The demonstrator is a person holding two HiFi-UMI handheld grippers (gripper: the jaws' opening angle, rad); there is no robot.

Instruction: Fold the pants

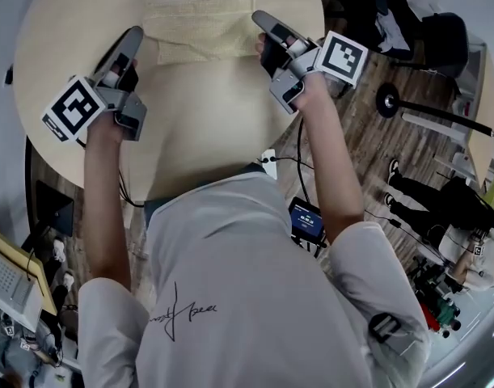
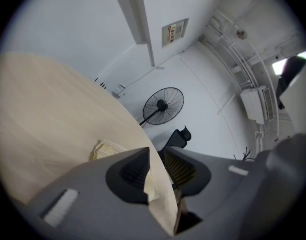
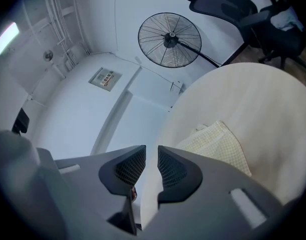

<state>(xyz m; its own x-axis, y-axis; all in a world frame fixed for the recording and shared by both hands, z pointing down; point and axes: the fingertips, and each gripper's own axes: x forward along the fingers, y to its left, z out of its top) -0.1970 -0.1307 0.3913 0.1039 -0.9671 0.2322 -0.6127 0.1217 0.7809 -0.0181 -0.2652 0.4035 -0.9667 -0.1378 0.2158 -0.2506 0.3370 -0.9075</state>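
Note:
The pants (image 1: pixel 198 24) lie folded into a pale yellow checked bundle at the far side of the round beige table (image 1: pixel 206 128). My left gripper (image 1: pixel 133 35) hangs just left of the bundle, above the tabletop, jaws apart and empty. My right gripper (image 1: pixel 259 18) hovers at the bundle's right edge, its jaws a narrow gap apart with nothing between them. In the left gripper view the pants (image 2: pixel 106 149) show beyond the left gripper (image 2: pixel 155 156), rolled sideways. In the right gripper view the pants (image 3: pixel 218 144) lie right of the right gripper (image 3: pixel 151 154).
A standing fan (image 3: pixel 169 39) and a black office chair (image 3: pixel 228 4) are past the table's far edge. On the wooden floor to the right are a chair base (image 1: pixel 388 99), cables and a small device with a lit screen (image 1: pixel 306 219). White walls rise behind.

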